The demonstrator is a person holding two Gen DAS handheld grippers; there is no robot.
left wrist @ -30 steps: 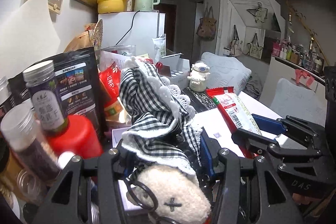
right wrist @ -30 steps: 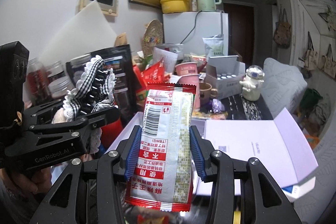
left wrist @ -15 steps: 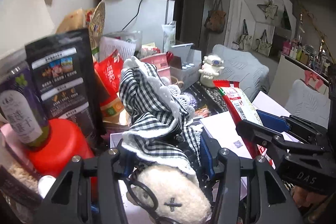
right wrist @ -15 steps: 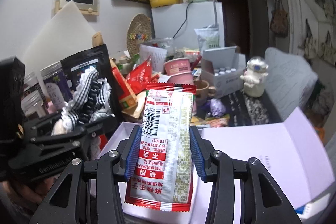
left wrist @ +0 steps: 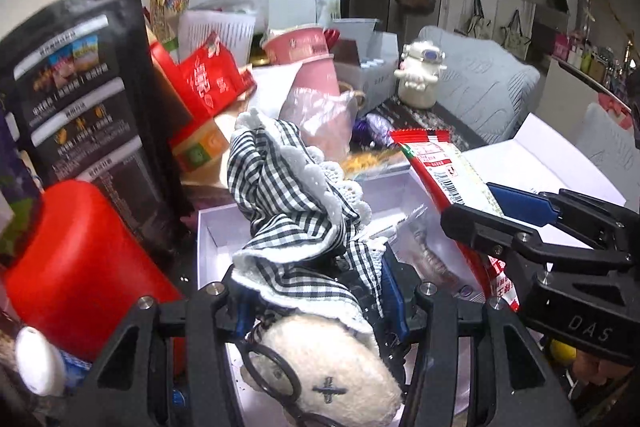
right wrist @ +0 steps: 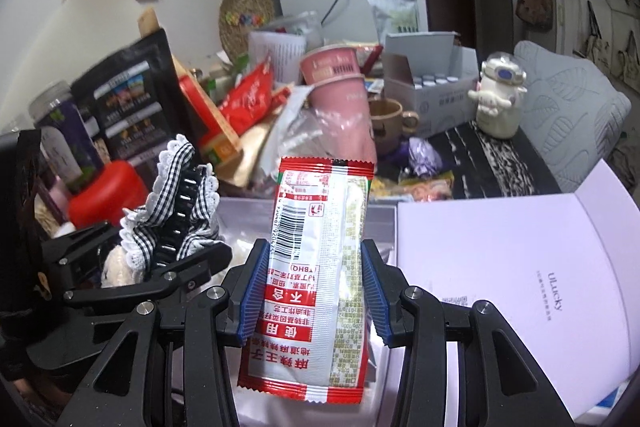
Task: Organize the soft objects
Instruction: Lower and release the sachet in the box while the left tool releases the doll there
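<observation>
My left gripper [left wrist: 316, 291] is shut on a black-and-white gingham hair clip with white lace [left wrist: 288, 195] and a cream plush piece [left wrist: 328, 367]; it hangs over an open white box [left wrist: 208, 227]. My right gripper [right wrist: 314, 291] is shut on a red-and-white snack packet [right wrist: 320, 259], held upright above the same box [right wrist: 384, 223]. In the right wrist view the left gripper [right wrist: 132, 267] with the clip [right wrist: 176, 211] is at the left. In the left wrist view the right gripper [left wrist: 520, 219] and packet [left wrist: 444, 175] are at the right.
The box's white lid [right wrist: 520, 279] lies open to the right. Behind stand a black pouch [left wrist: 76, 99], a red-lidded jar [left wrist: 76, 267], pink cups [right wrist: 340, 95], a brown mug [right wrist: 388, 119], a white figurine [right wrist: 500, 99] and a carton of vials [right wrist: 432, 87].
Both grippers have moved forward and down toward the white box, each keeping its object. The box now lies directly below them.
</observation>
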